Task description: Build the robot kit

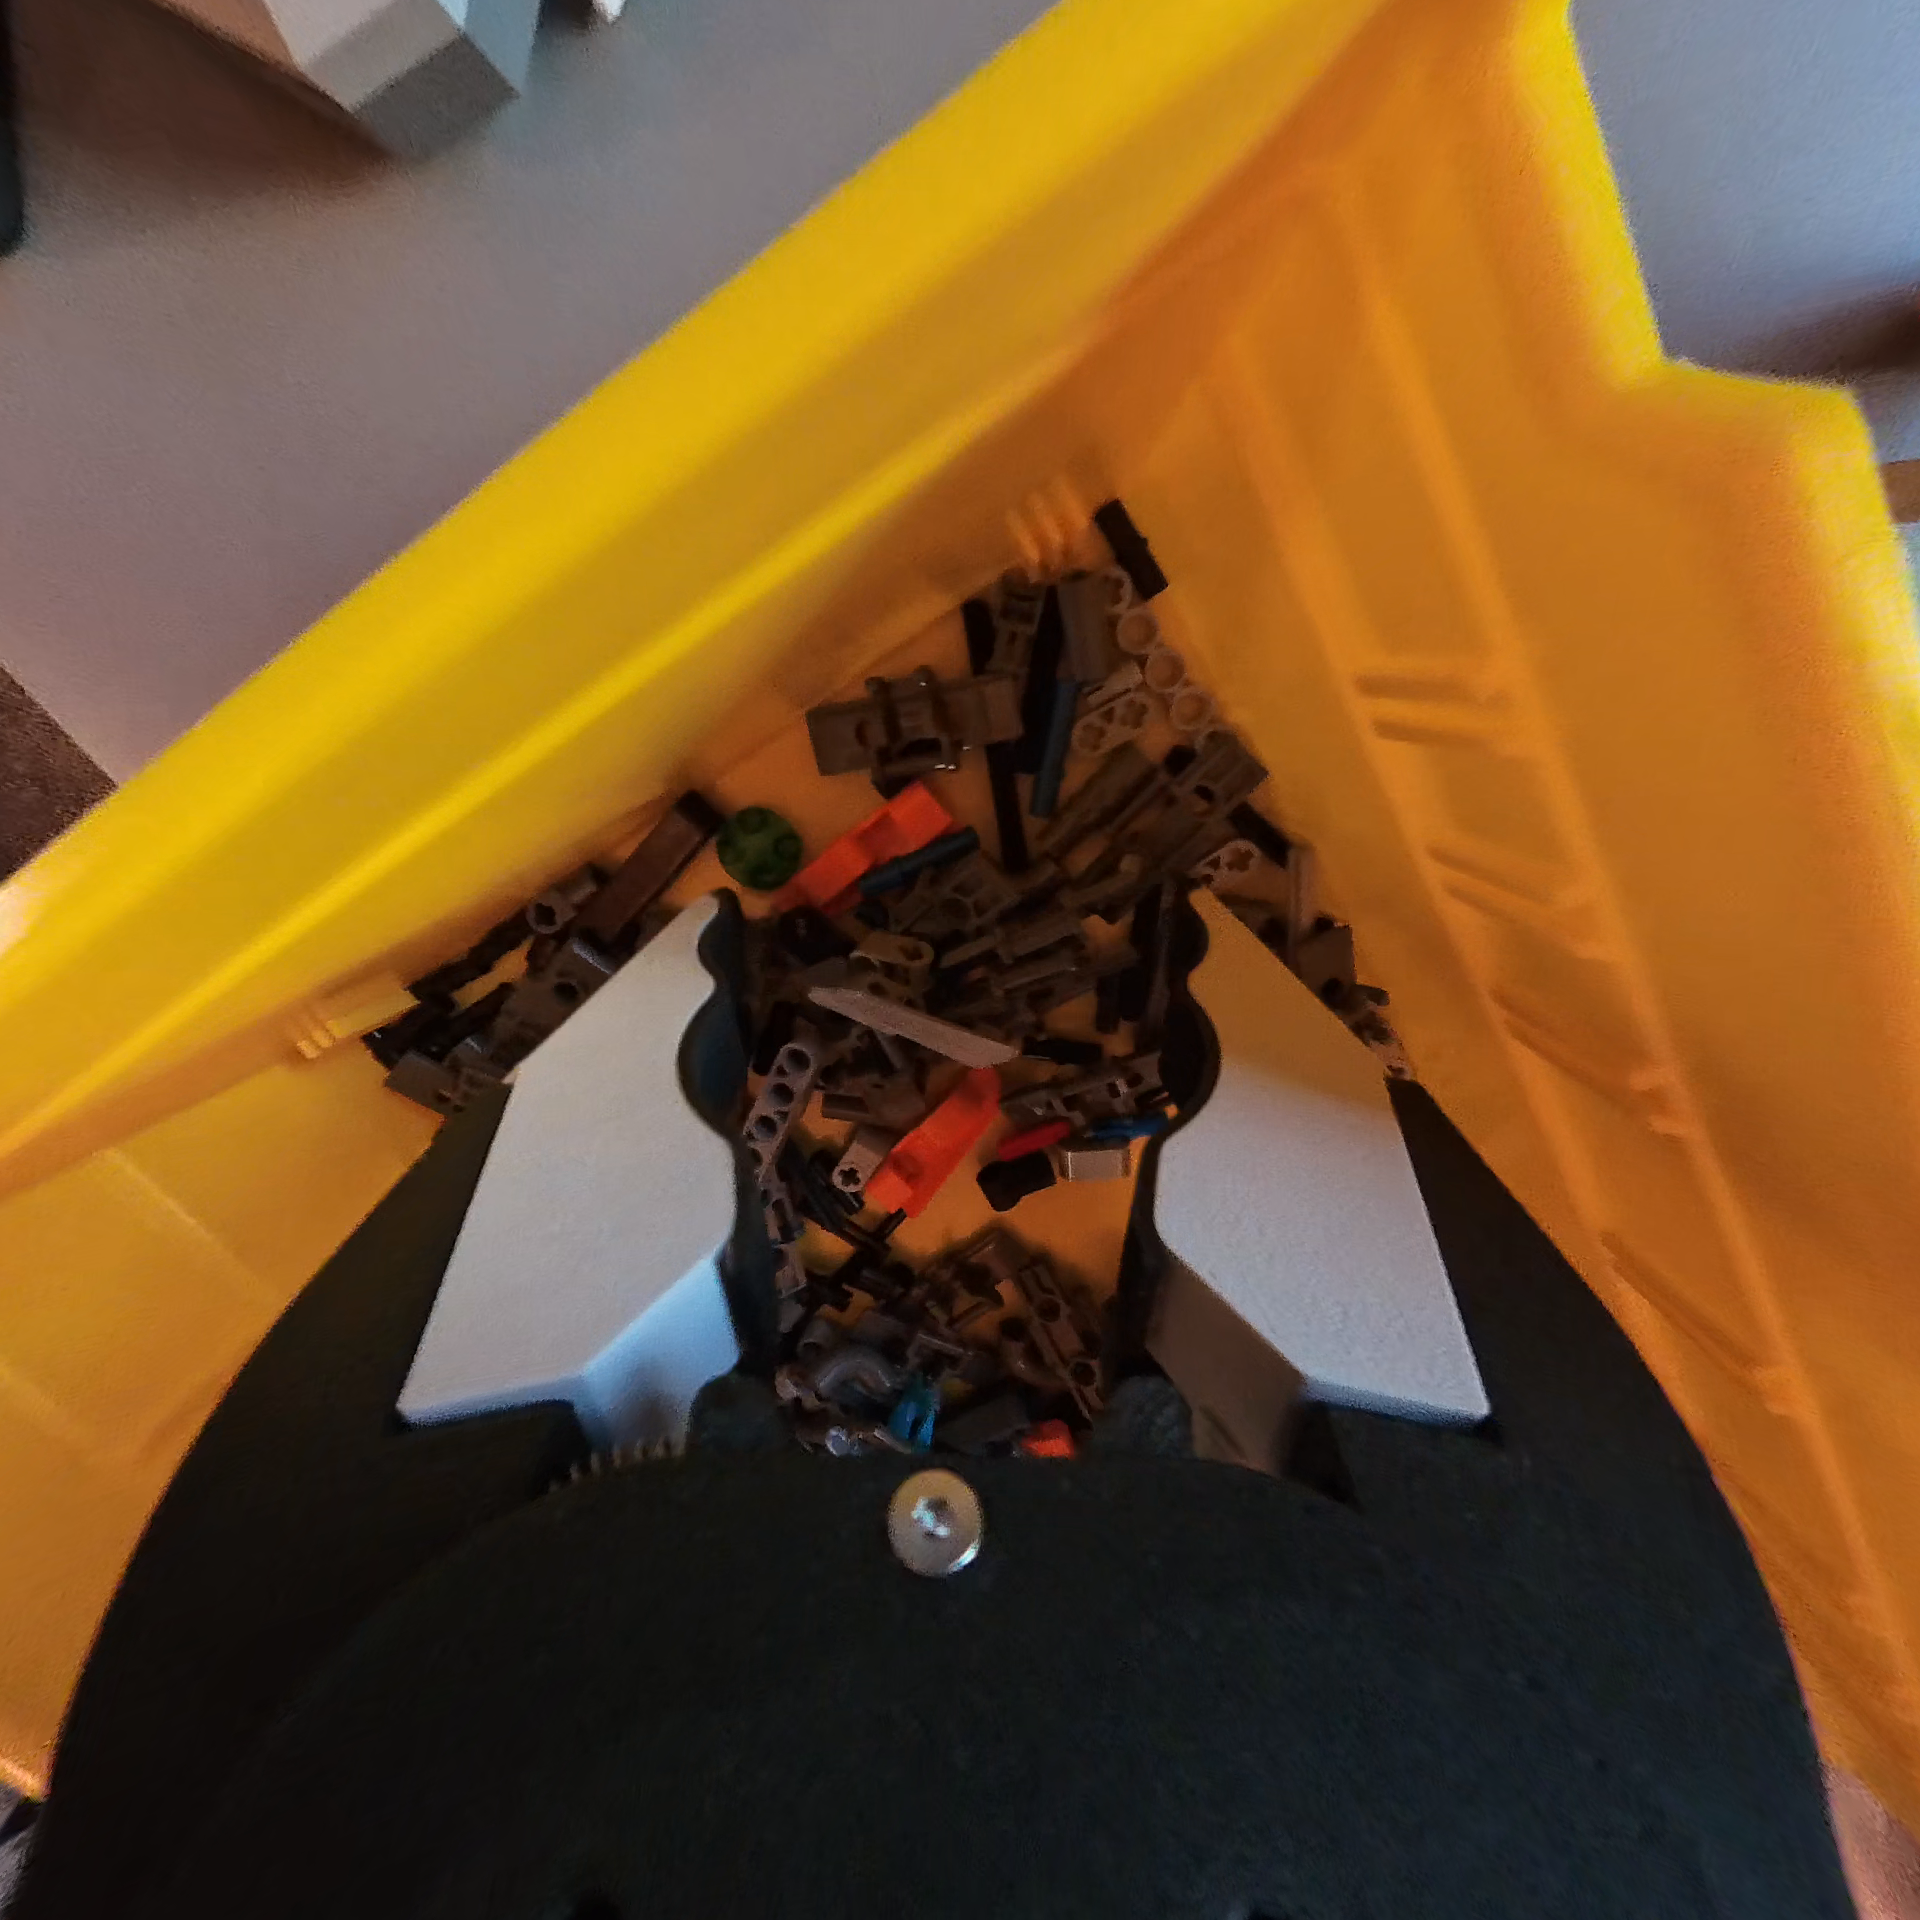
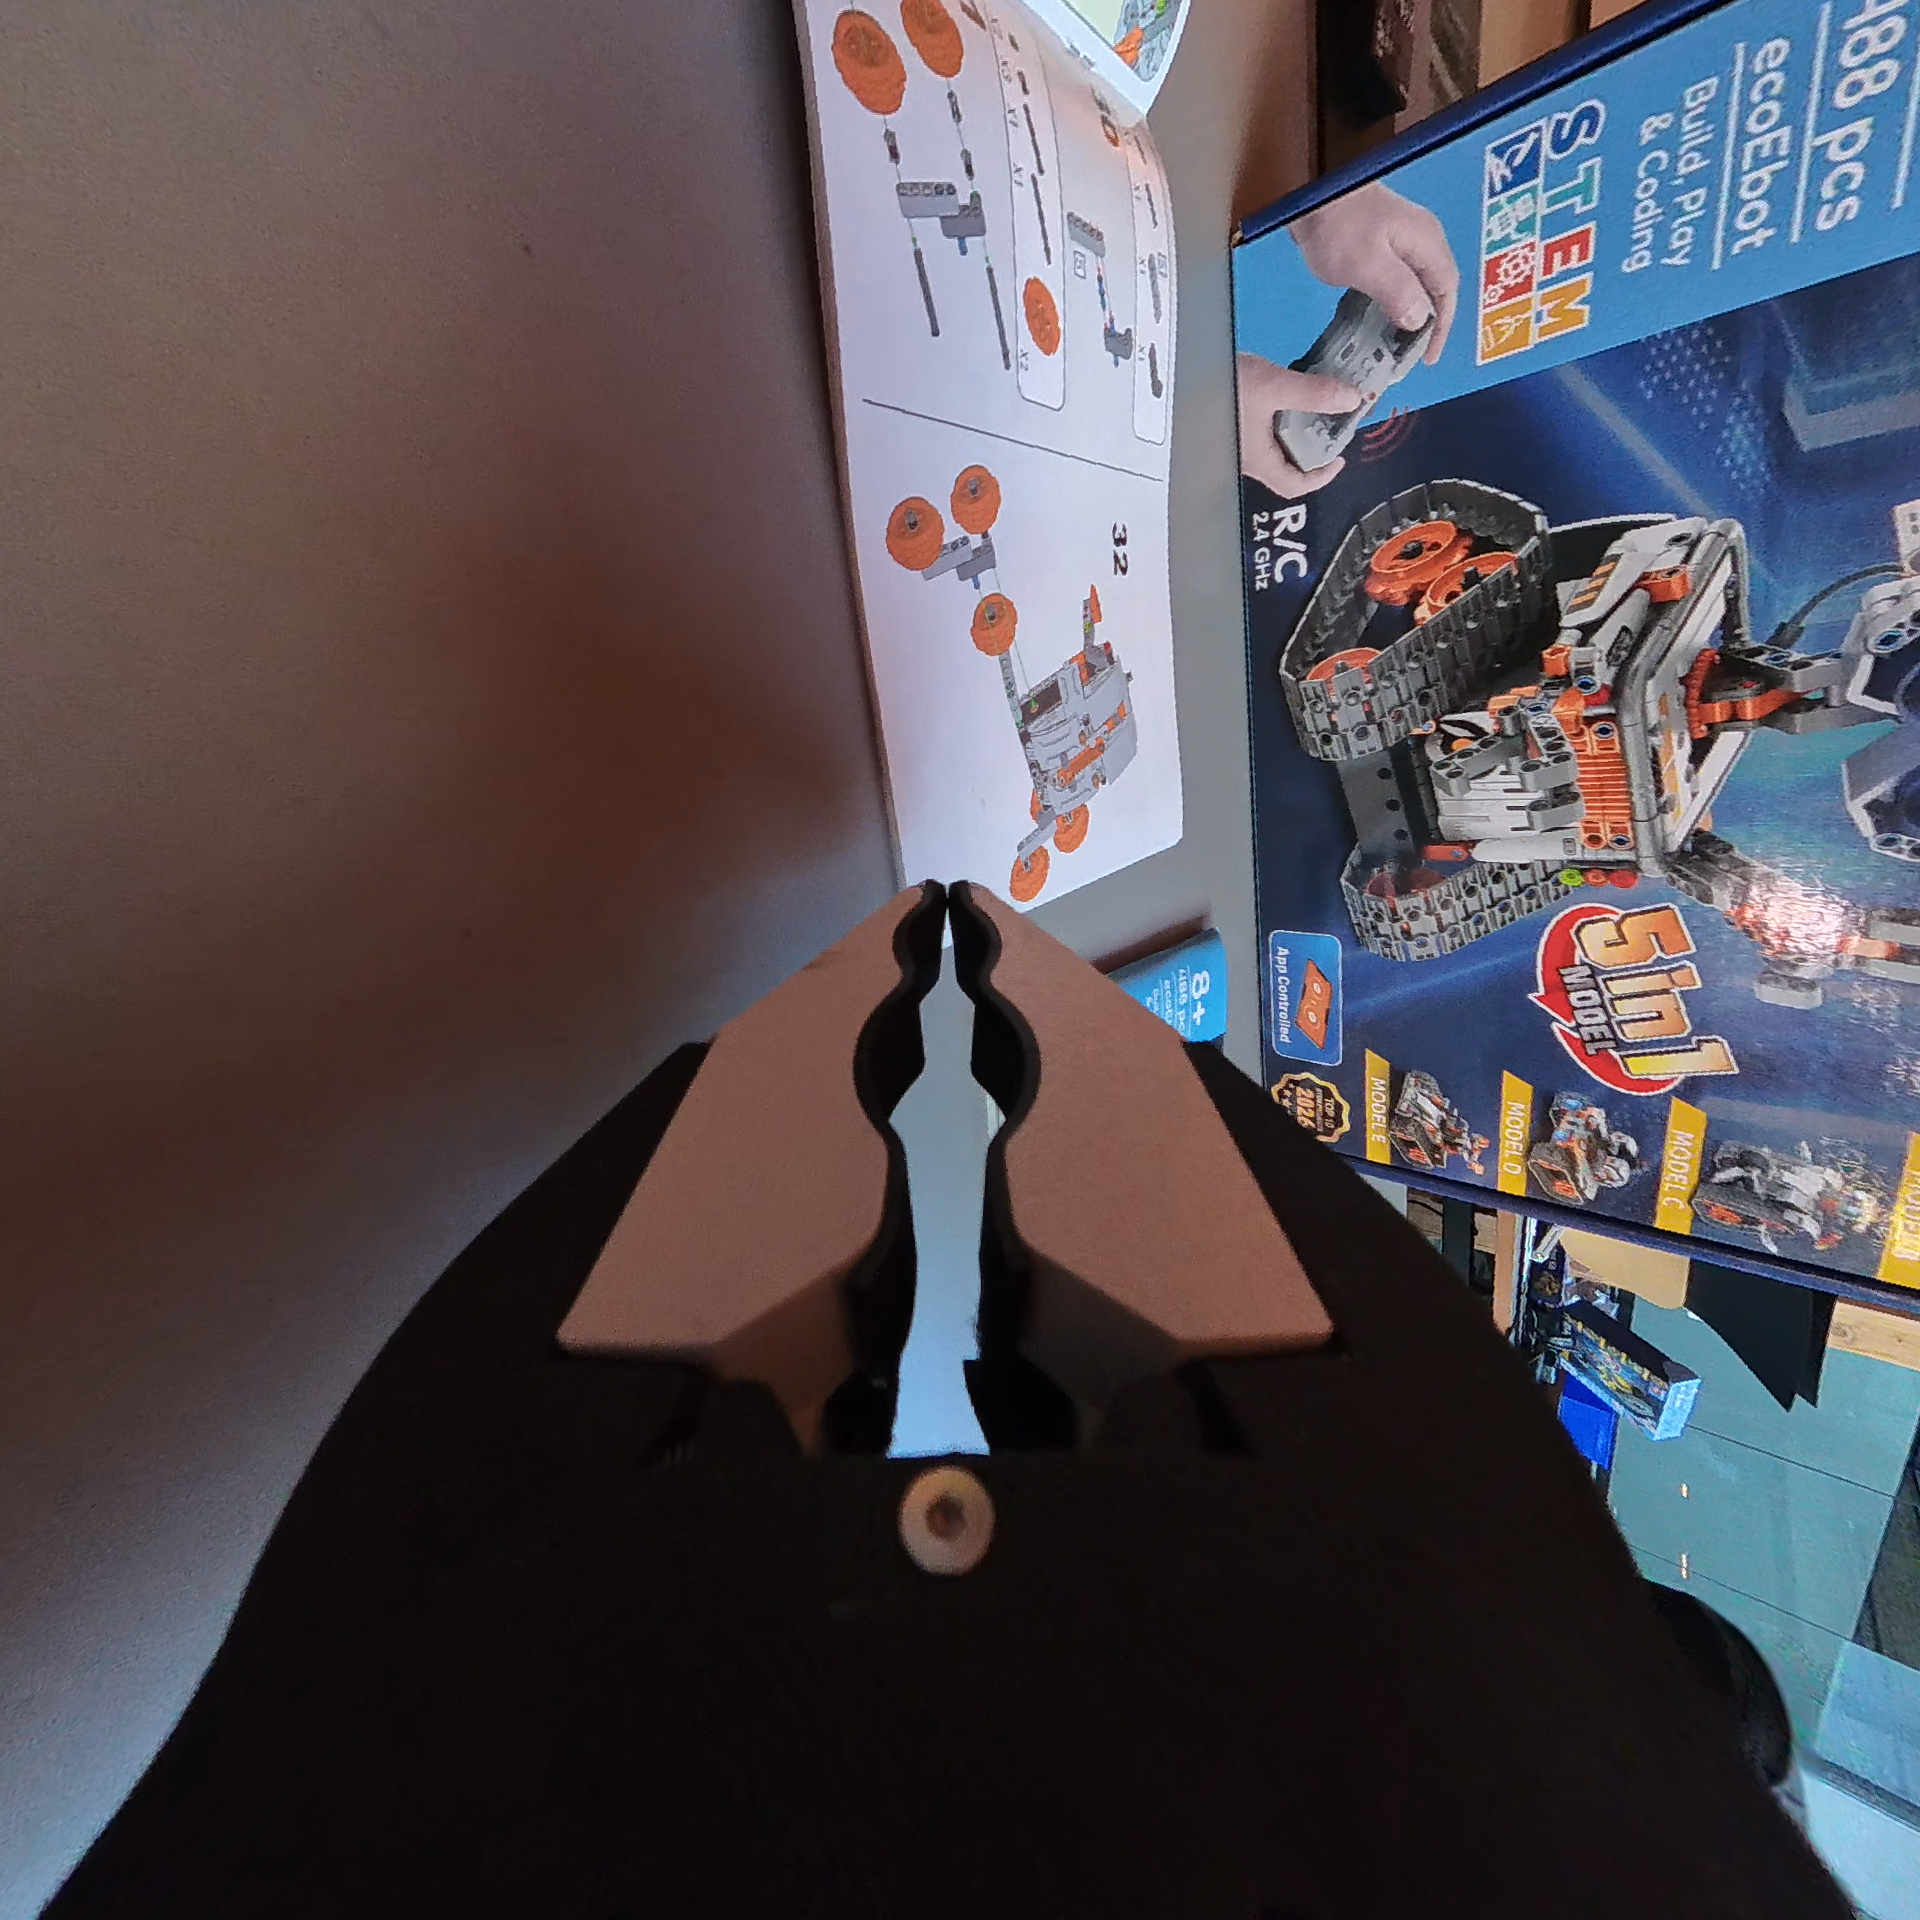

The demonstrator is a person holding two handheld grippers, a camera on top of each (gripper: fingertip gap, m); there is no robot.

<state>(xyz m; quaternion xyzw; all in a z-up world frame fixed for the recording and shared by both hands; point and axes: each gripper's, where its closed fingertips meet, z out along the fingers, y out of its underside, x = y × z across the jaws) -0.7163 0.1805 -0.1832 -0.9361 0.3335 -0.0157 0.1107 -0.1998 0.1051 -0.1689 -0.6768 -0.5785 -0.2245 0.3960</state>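
Observation:
My left gripper [image 1: 956, 914] is open and reaches down into a yellow plastic bin [image 1: 623, 582]. Its white fingers [image 1: 623, 1091] straddle a heap of small building parts [image 1: 987, 935], mostly grey and black beams and pins. Among them are two orange pieces [image 1: 935, 1138], a green round piece [image 1: 758, 847] and a light grey flat strip [image 1: 909, 1023]. Nothing is held between the jaws. My right gripper [image 2: 945, 888] is shut and empty, its tips touching, above a grey table near the corner of an open instruction booklet [image 2: 997, 499].
A blue toy-kit box [image 2: 1610, 675] with a tracked robot pictured on it stands to the right of the booklet. A small blue card [image 2: 1174, 982] lies by the box's foot. A grey block [image 1: 416, 73] sits on the table beyond the bin. One gripper's finger ends stand about 55 centimetres off the other's.

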